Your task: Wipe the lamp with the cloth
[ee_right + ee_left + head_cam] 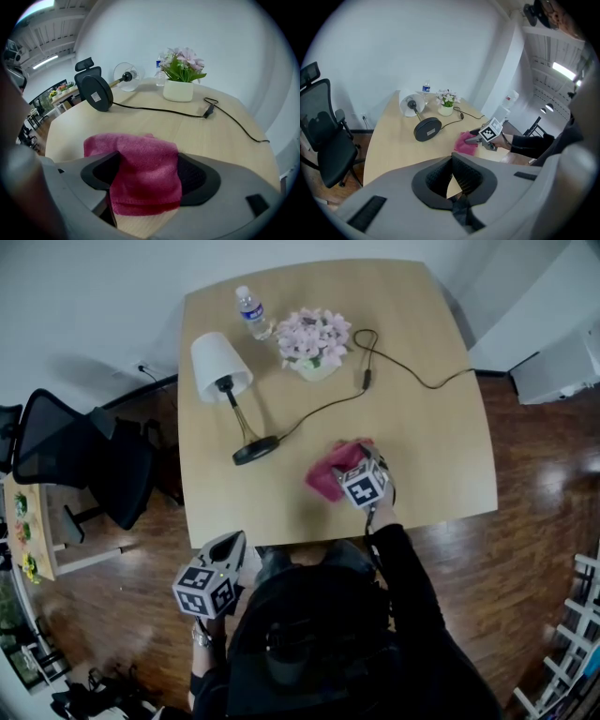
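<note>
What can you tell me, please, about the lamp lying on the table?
The lamp lies tipped on its side on the far left part of the wooden table. Its white conical shade rests near the water bottle, apart from it, with the opening towards the person. A thin dark stem leads to the round black base, tilted up on its rim, with a pale label on its underside. A black cord trails from the base across the table.
</note>
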The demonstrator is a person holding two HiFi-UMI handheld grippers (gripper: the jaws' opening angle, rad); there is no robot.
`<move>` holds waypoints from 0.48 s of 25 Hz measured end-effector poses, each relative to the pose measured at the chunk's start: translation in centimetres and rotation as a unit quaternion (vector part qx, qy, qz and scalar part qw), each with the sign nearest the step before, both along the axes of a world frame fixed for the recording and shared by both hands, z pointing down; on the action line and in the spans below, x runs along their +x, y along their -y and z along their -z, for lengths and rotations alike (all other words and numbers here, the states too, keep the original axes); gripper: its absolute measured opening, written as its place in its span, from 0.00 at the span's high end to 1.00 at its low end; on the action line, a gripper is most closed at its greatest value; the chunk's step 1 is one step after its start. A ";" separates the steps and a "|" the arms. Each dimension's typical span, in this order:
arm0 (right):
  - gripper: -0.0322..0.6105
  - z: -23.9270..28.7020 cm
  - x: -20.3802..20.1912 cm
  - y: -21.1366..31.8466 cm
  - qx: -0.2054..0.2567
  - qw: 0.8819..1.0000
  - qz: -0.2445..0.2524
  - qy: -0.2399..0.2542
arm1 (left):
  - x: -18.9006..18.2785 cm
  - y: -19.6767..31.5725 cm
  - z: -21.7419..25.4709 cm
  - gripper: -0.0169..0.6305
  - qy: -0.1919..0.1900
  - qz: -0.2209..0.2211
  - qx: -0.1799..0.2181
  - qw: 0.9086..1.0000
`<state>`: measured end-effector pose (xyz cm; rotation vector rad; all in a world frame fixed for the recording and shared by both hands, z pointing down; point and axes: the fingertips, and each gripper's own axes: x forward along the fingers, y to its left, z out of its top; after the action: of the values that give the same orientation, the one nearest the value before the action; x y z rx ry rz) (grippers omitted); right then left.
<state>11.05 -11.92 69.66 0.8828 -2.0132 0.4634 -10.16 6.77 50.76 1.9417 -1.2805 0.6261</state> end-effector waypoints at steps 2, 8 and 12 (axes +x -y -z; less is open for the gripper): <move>0.34 -0.2 0.2 0.3 0.001 1.000 -0.006 -0.003 | -0.1 0.2 -0.2 0.97 0.000 0.002 -0.002 1.000; 0.47 0.2 0.2 0.3 -0.002 1.000 -0.011 0.000 | -0.5 -0.1 -0.4 0.97 -0.002 0.006 0.000 1.000; 0.71 0.3 0.6 0.0 -0.013 0.999 -0.036 0.013 | -0.8 -0.2 -0.4 0.97 -0.004 0.004 0.010 1.000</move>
<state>11.68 -11.96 69.34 0.9401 -1.9986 0.5434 -10.93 7.02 51.18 1.9518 -1.2942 0.6030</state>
